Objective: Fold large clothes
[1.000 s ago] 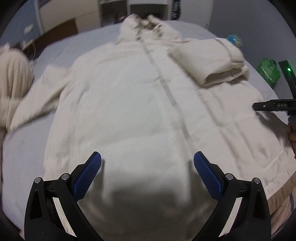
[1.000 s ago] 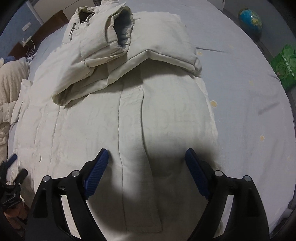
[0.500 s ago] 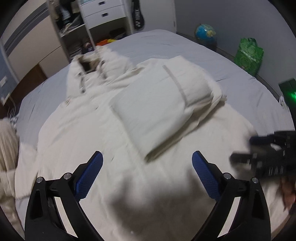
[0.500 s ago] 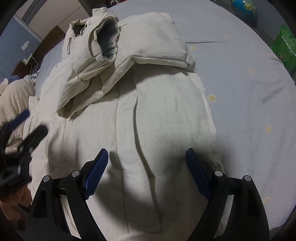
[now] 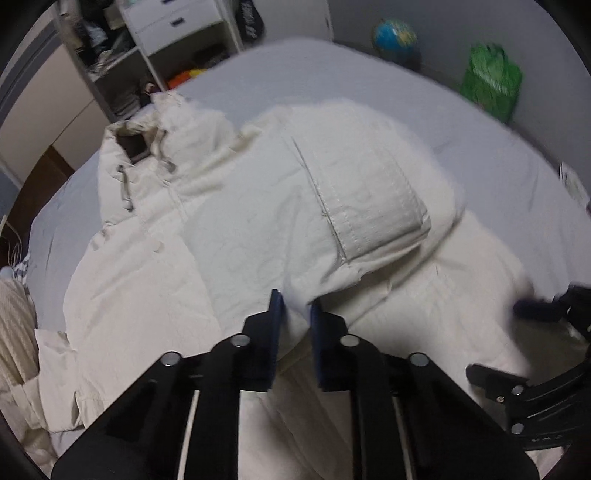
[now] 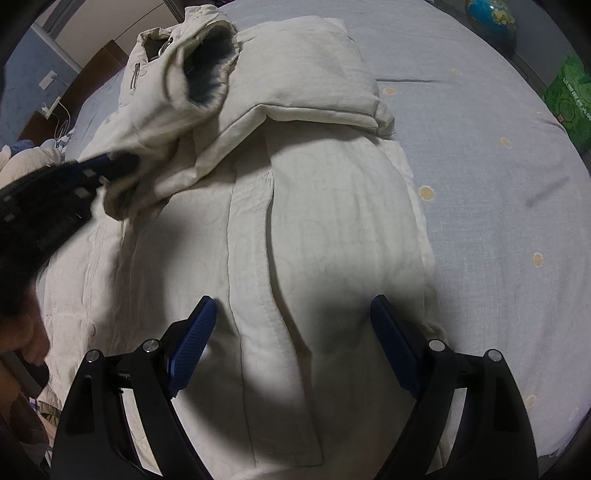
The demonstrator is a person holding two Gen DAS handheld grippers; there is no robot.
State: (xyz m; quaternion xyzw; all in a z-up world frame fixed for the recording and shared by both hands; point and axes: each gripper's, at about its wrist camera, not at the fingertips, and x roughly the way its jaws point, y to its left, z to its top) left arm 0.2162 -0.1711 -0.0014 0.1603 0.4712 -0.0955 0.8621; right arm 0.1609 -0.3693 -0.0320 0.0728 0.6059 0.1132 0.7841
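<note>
Item: cream padded coat [image 5: 236,236], spread front-up across a grey-blue bed [image 5: 369,88]; hood toward 11 o'clock in the left wrist view, hem toward 6 o'clock.

Left of scene: a ribbed cream blanket [image 5: 14,332] lies bunched at 9 o'clock on the bed's edge. A shelving unit [image 5: 177,33] stands beyond at 12 o'clock.

Centre: one sleeve [image 5: 354,199] is folded across the chest. The left hand-held gripper [image 5: 297,314] has just been closing; its blue pads now stand nearly together with a ridge of the sleeve's lower edge pinched between them.

Right of scene: the right hand-held gripper [image 6: 291,332] hangs over the coat's placket near the hem, jaws wide apart, holding nothing. A globe [image 5: 395,35] and a green bag [image 5: 491,81] sit on the floor at 1 o'clock.

Risks, as judged:
- The pinch looks shallow; puffy fill may slide out once the cloth is pulled, dropping the fold.
- A pull on the sleeve alone may drag the body askew, since the right jaws pin nothing.
- The opposite sleeve at 8 o'clock lies loose and may bunch underneath.
</note>
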